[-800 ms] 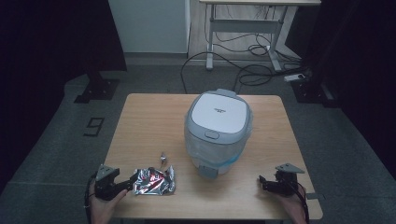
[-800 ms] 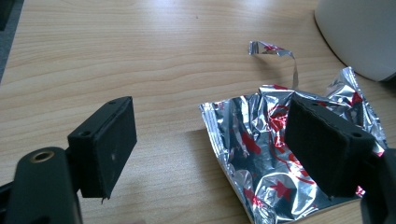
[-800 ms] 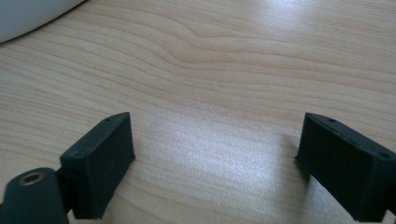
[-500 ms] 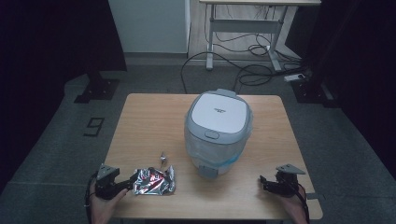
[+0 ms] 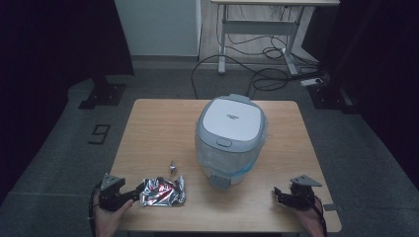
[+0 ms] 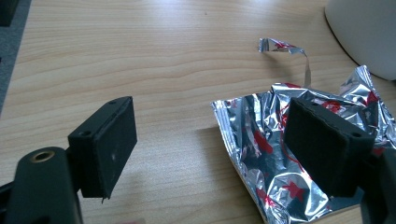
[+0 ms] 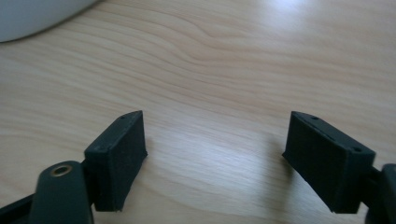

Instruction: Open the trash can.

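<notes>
Little looks done yet: at the table's near edge the left gripper (image 5: pixel 129 196) rests with jaws wide apart, one pad over the crinkled silver foil wrapper with red print (image 6: pixel 299 154) but not pinching it. Near right, the right gripper (image 5: pixel 279 194) gapes over bare, smooth pale wood table (image 7: pixel 224 60). Just beyond the wrapper lies a torn foil strip (image 6: pixel 280 45); farther back stands the rounded white-and-grey plastic rice cooker (image 5: pixel 230 136), lid closed.

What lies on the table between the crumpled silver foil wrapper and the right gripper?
Only bare wooden table in the high view, between the crumpled silver foil wrapper and the right gripper.
</notes>
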{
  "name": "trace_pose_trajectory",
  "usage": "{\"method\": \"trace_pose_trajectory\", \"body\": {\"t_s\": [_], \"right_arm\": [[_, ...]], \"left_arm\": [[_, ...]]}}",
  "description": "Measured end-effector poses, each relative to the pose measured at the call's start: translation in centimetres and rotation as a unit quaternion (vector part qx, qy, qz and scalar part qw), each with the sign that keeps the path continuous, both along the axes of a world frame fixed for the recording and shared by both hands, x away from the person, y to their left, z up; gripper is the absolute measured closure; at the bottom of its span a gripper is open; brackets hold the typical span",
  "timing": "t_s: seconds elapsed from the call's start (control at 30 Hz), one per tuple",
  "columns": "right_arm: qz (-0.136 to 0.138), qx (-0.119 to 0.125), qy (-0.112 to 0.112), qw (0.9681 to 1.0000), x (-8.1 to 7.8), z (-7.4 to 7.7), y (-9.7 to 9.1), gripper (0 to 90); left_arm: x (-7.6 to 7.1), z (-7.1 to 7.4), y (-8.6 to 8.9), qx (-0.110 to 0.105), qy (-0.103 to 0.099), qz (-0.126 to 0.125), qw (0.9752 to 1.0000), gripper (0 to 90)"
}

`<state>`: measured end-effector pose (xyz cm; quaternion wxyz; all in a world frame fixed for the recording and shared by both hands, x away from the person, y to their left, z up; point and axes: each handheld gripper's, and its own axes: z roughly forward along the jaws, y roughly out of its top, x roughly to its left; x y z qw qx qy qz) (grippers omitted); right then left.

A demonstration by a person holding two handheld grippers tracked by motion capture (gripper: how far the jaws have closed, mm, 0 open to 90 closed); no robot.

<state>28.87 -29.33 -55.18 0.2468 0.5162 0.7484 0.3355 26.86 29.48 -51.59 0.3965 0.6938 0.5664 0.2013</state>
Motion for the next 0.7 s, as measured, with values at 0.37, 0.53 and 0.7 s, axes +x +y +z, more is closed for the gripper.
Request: {"method": "trace_pose_trajectory", "body": {"t_s": [0.37, 0.53, 0.7], "right_arm": [[0.093, 0.038, -0.058, 0.9933, -1.8, 2.2, 2.2, 60.2], [0.122, 0.072, -0.059, 0.9882, -2.0, 3.1, 2.3, 75.9], [0.15, 0.085, -0.066, 0.9828, -2.2, 3.9, 2.9, 87.4]], "left_arm": [[0.0, 0.0, 0.1, 0.001, 0.001, 0.0, 1.0, 17.6], [0.1, 0.0, 0.1, 0.0, 0.002, 0.001, 1.0, 17.7], [0.1, -0.1, 0.1, 0.0, 0.006, 0.002, 1.0, 17.7]]}}
